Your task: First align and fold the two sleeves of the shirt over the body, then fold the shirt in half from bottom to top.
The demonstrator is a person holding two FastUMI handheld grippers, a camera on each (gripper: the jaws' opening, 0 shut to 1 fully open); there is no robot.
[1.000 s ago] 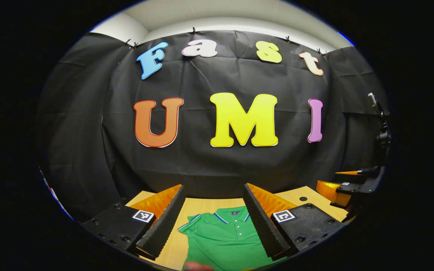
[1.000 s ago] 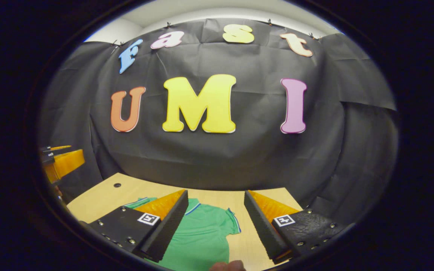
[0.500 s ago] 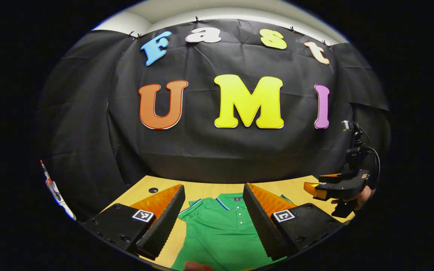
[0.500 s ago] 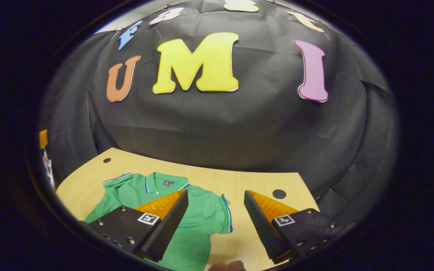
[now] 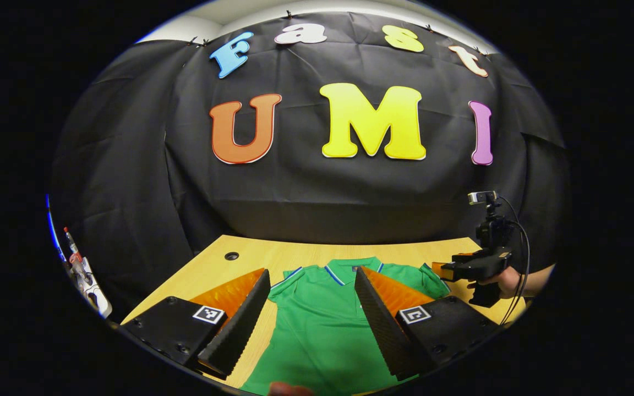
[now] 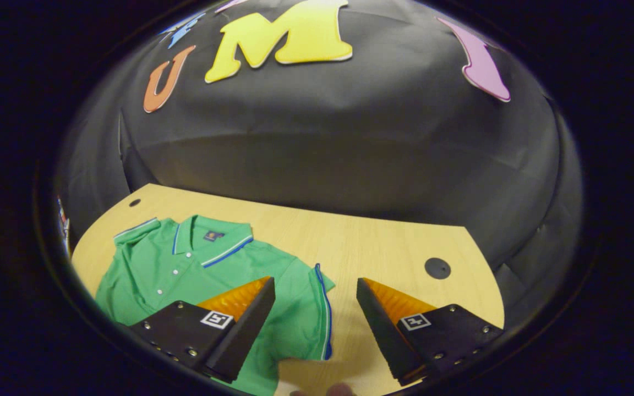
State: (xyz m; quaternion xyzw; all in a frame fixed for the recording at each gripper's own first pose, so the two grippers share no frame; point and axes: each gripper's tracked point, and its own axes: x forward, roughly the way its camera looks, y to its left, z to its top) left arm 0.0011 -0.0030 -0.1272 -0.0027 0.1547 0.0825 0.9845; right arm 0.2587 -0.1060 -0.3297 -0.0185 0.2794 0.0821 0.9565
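Shirt [image 6: 185, 269]: green polo, lies flat and face up on the desk [image 6: 372, 247], collar toward the back edge, both sleeves spread out unfolded. Right sleeve [image 6: 311, 308] ends in a blue-striped cuff just ahead of the right claw [image 6: 316, 324], which hangs above it with fingers wide apart, holding nothing. Left claw [image 5: 312, 313] hangs over the shirt's body, also open and empty. Cable hole [image 6: 437, 268] near the desk's back right corner.
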